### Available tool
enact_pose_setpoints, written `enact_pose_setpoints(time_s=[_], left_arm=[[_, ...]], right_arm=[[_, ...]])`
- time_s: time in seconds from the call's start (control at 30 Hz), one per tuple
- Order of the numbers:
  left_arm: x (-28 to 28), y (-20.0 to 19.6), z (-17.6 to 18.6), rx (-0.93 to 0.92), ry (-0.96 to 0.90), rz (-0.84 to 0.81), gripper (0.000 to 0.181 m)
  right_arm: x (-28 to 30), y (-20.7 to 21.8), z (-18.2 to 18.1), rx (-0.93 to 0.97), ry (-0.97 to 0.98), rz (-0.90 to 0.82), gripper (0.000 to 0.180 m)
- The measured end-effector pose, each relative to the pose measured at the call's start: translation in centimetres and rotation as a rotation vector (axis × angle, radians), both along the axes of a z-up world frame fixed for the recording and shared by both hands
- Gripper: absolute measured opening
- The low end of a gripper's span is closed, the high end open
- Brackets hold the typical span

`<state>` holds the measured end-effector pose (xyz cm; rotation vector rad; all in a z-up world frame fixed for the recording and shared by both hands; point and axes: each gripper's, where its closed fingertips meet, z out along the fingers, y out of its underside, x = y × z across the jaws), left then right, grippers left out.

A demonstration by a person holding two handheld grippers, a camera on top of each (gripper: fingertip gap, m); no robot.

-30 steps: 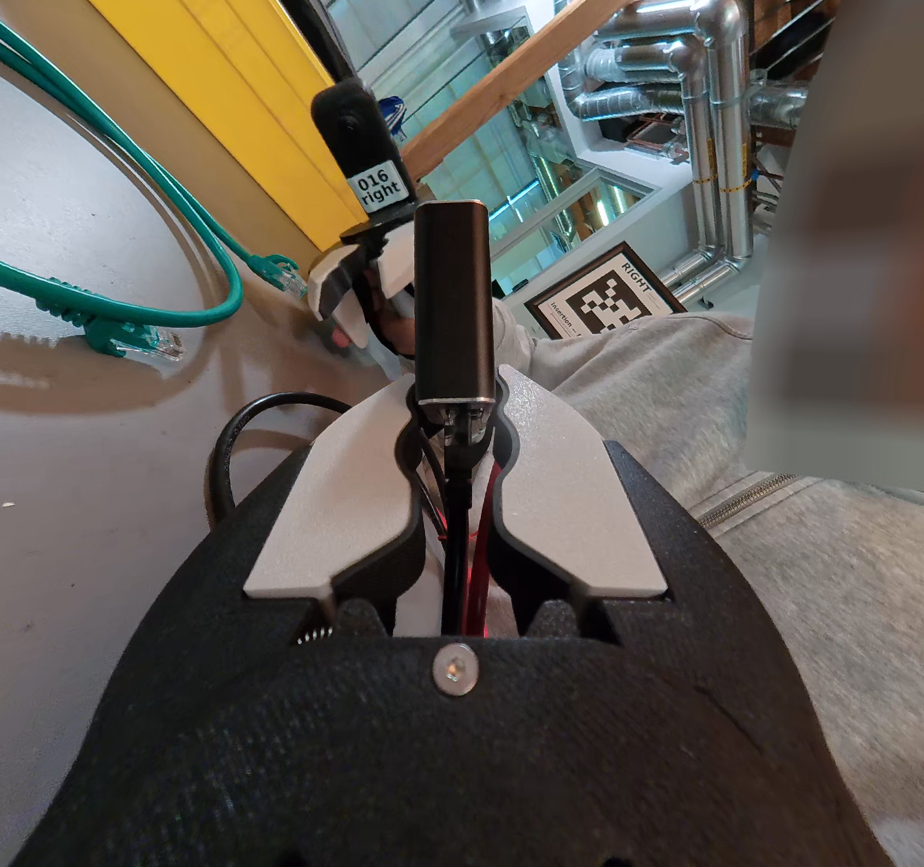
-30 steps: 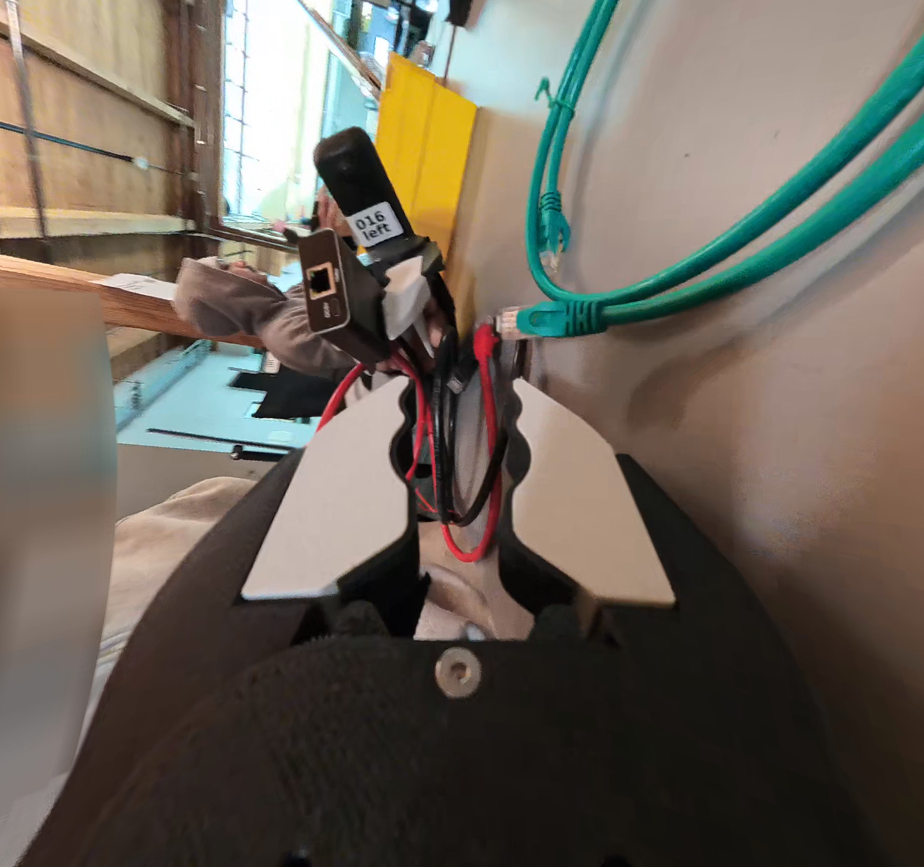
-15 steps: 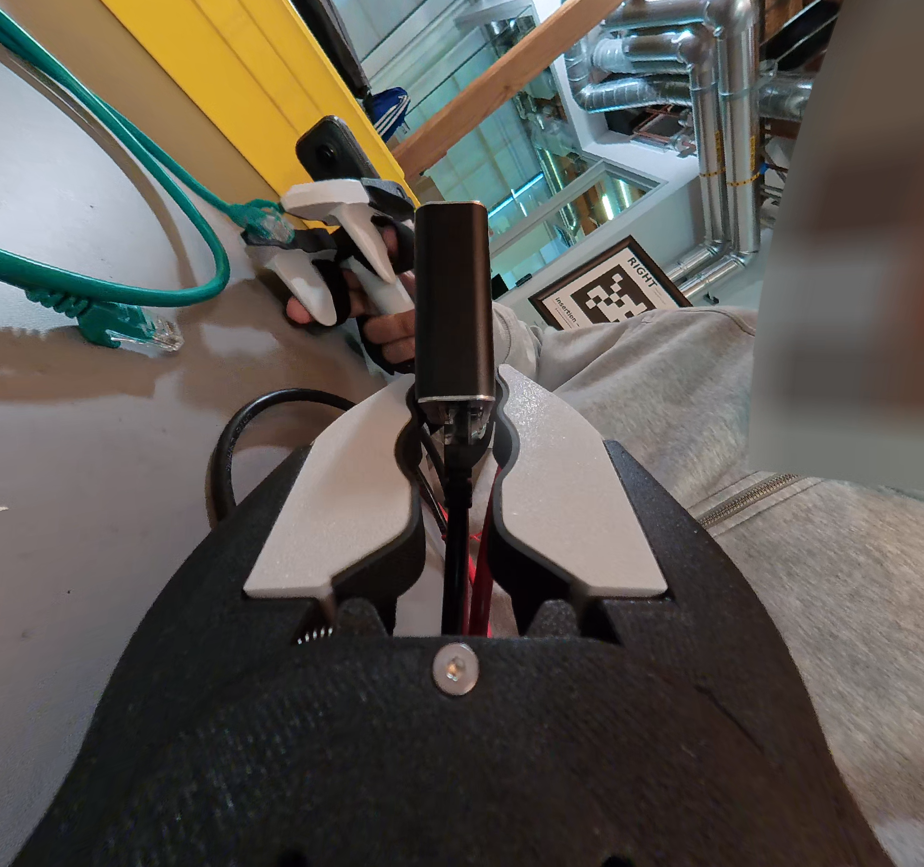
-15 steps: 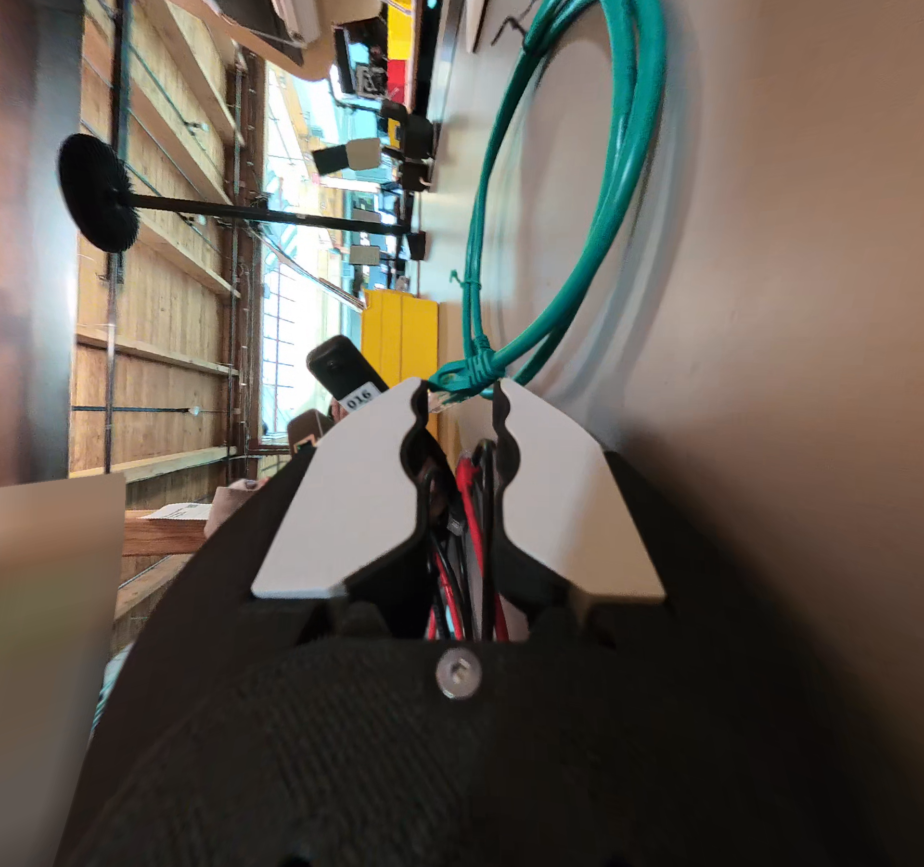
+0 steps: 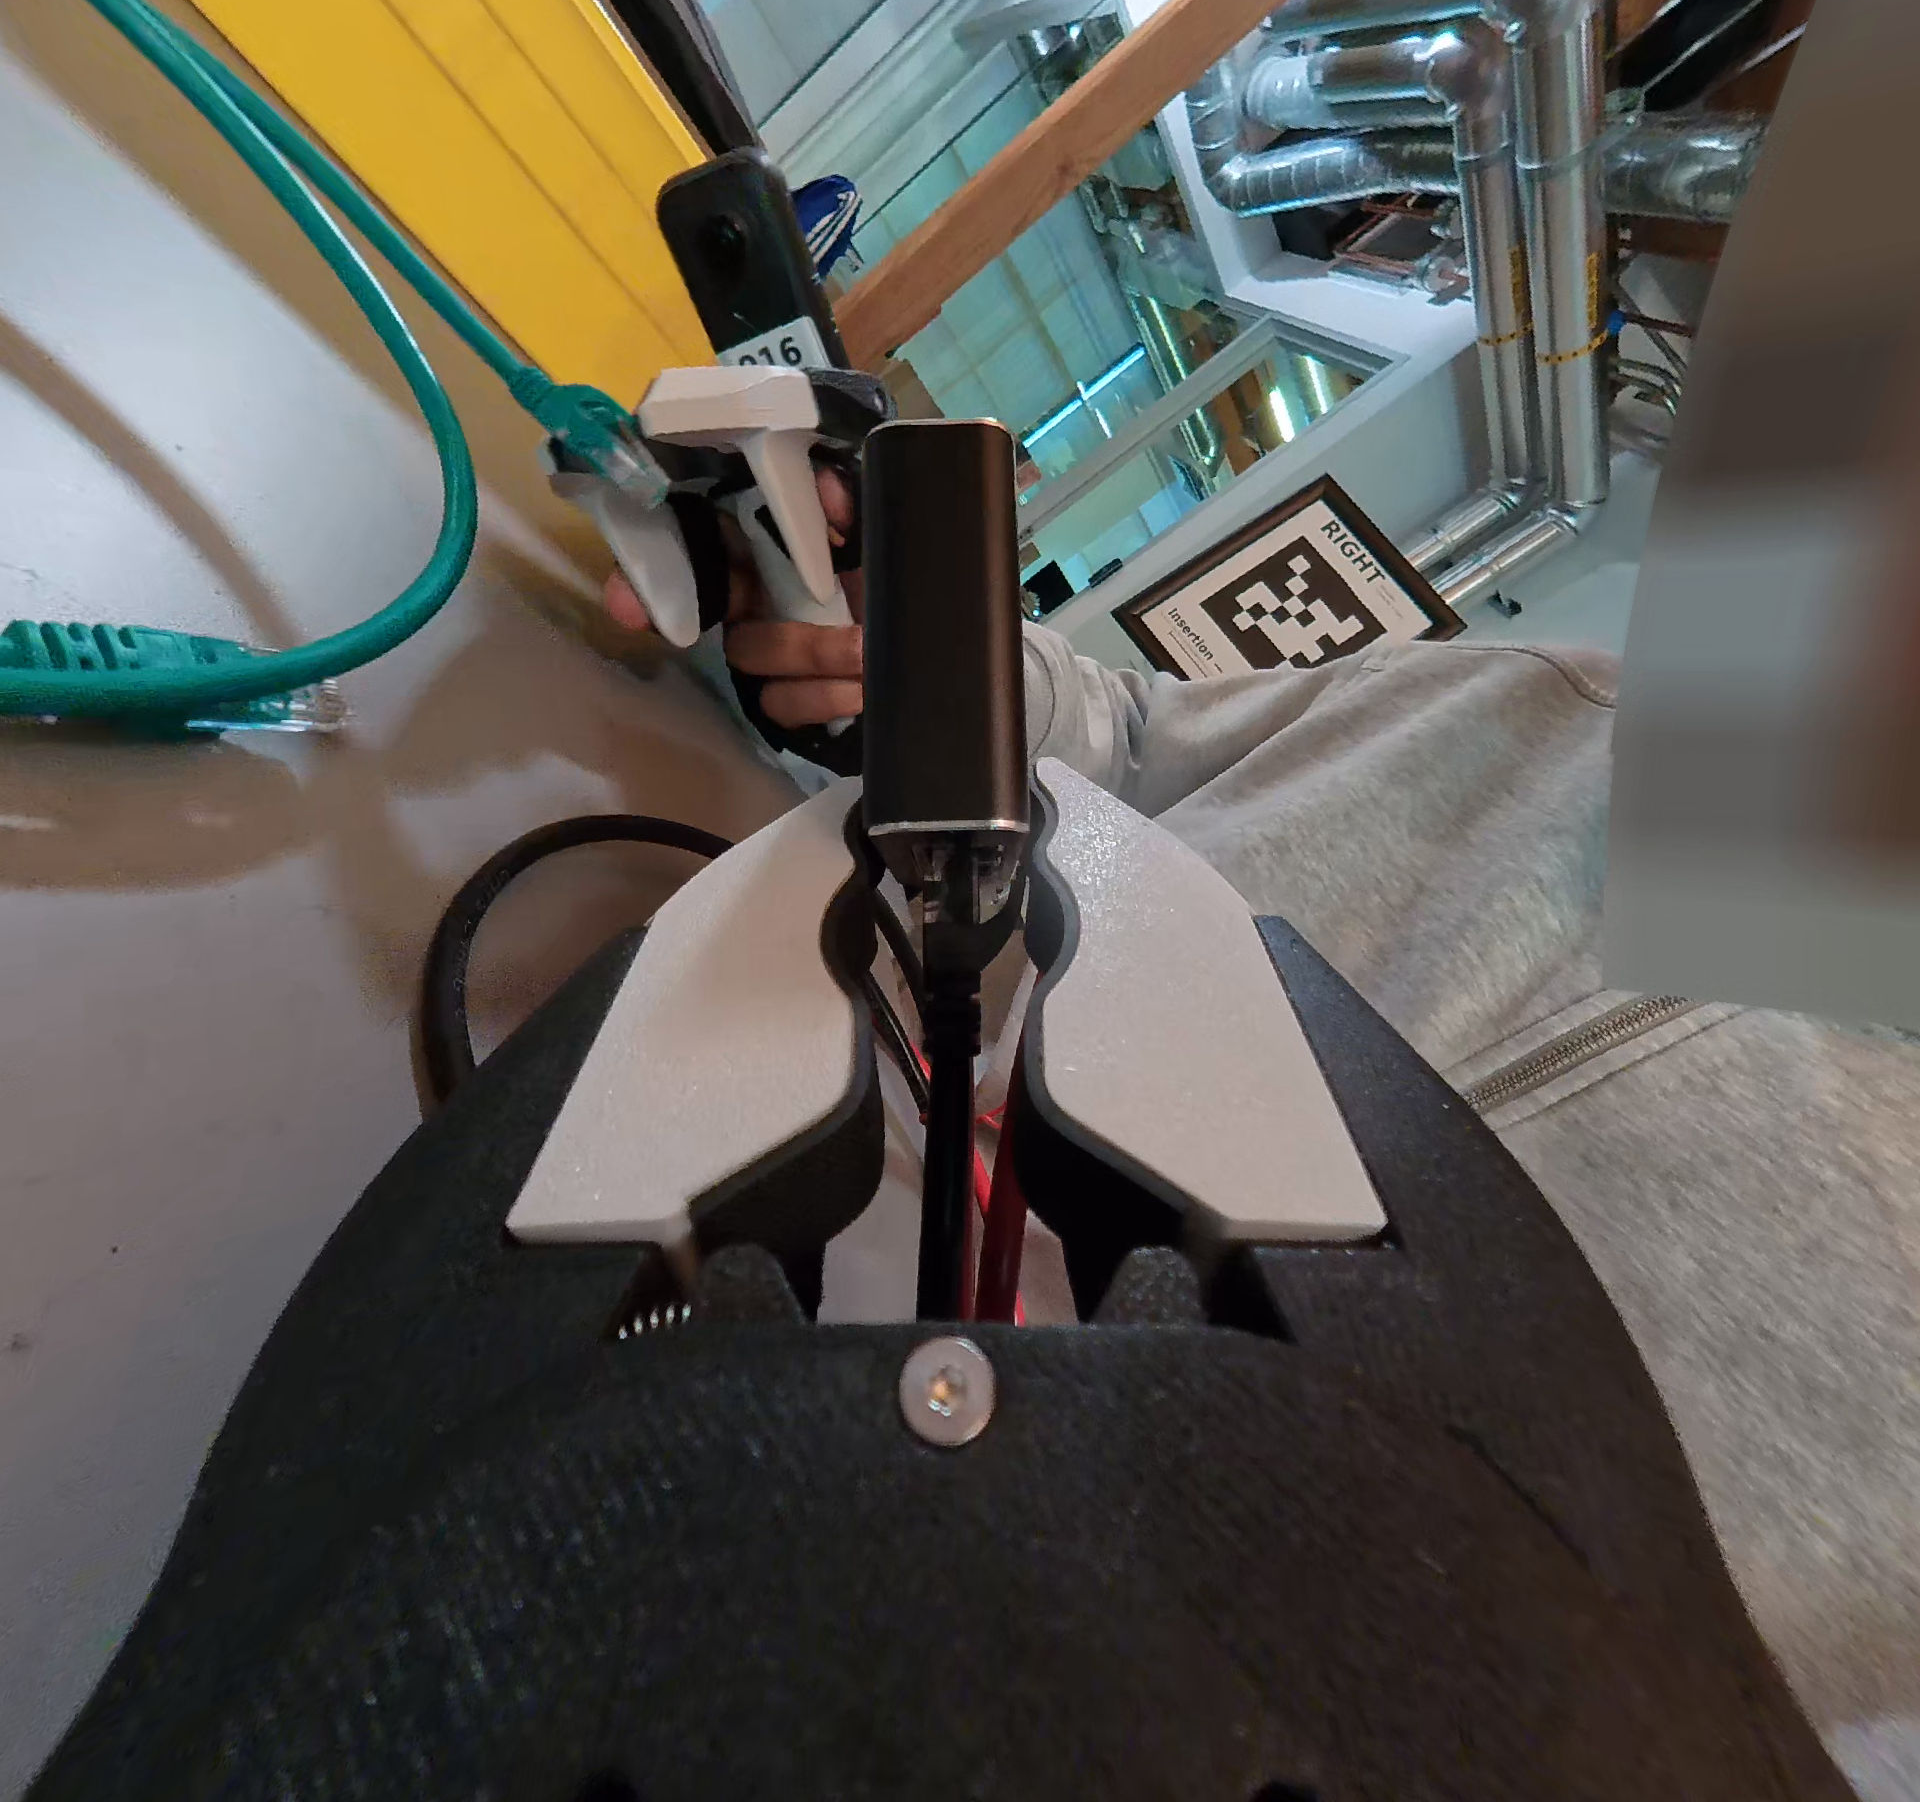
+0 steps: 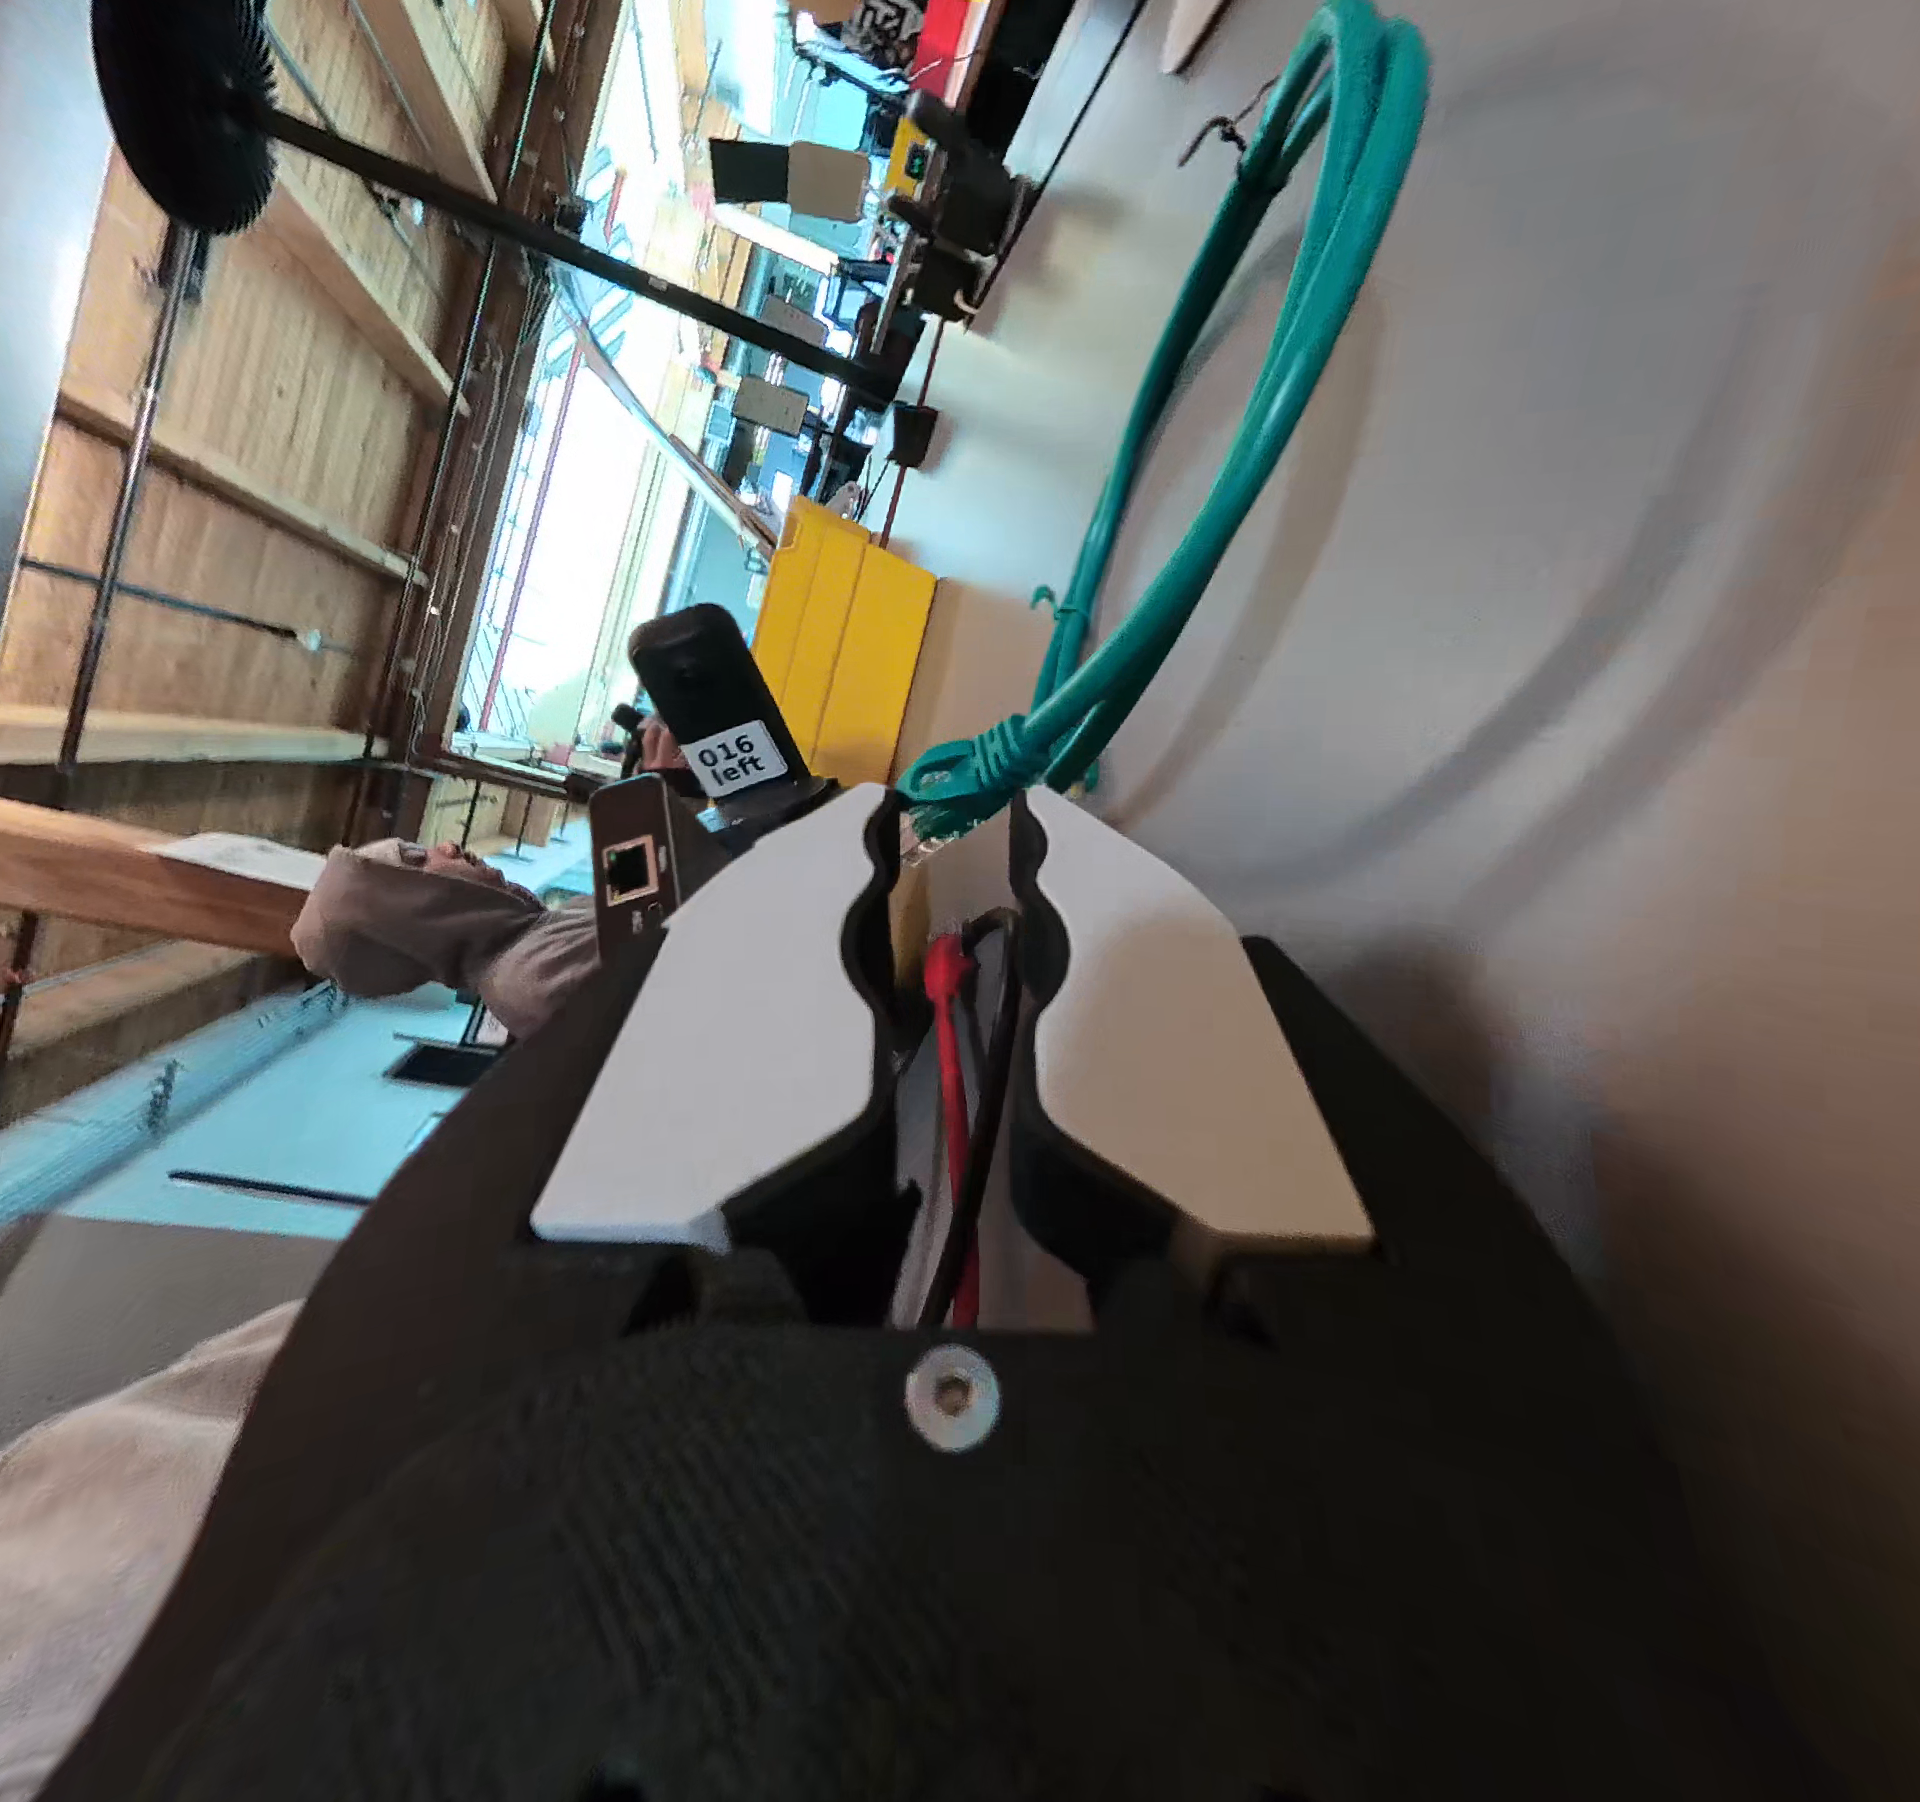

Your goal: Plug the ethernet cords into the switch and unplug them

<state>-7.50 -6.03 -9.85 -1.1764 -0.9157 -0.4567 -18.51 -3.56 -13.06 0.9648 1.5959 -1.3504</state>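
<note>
Industrial workshop hall: silver ducts (image 5: 1496,121), timber beams (image 5: 1091,111) (fiducial marker sign (image 5: 1288,599) too)

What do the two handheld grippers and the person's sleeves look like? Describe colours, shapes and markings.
Both the left gripper and the right gripper have a black textured body, a silver screw and pale grey wavy-edged jaws. Each carries a black camera with a white label. The sleeves are light grey.

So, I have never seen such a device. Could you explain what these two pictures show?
A person holds one hand tool, a gripper with two white fingers, in each hand. Each picture comes from a camera on one gripper, looking along its fingers. In the left view, the left gripper is shut on a small dark switch. In the right view, the right gripper has the plug of a green cord between its fingertips; whether it grips is unclear. The cord lies on a grey table.
</note>
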Motion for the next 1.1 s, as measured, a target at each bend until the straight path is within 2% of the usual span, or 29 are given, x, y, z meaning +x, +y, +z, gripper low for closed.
enact_pose_setpoints(time_s=[0.17, 0.33, 0.43, 0.67, 0.97, 1.1], left_arm=[[-0.2, 0.1, -0.4, -0.018, -0.021, 0.010, 0.026], [-0.8, 0.8, -0.7, -0.004, -0.058, 0.029, 0.026], [-0.8, 1.6, -0.8, -0.001, -0.066, 0.021, 0.026], [-1.0, 2.0, -0.7, 0.036, -0.068, 0.024, 0.026], [-1.0, 1.8, 0.0, 0.127, -0.068, 0.023, 0.025], [-1.0, 1.9, 0.0, 0.123, -0.071, 0.025, 0.025]], right_arm=[[0.7, -0.2, 2.4, -0.085, 0.138, 0.018, 0.018], [2.4, -0.8, 5.0, -0.141, 0.421, 0.010, 0.018], [3.6, -1.5, 5.2, -0.106, 0.588, -0.004, 0.017], [4.2, -1.6, 5.5, -0.152, 0.588, -0.041, 0.016], [4.7, -1.5, 6.4, -0.198, 0.764, -0.133, 0.016], [4.6, -1.5, 6.3, -0.197, 0.752, -0.123, 0.016]])
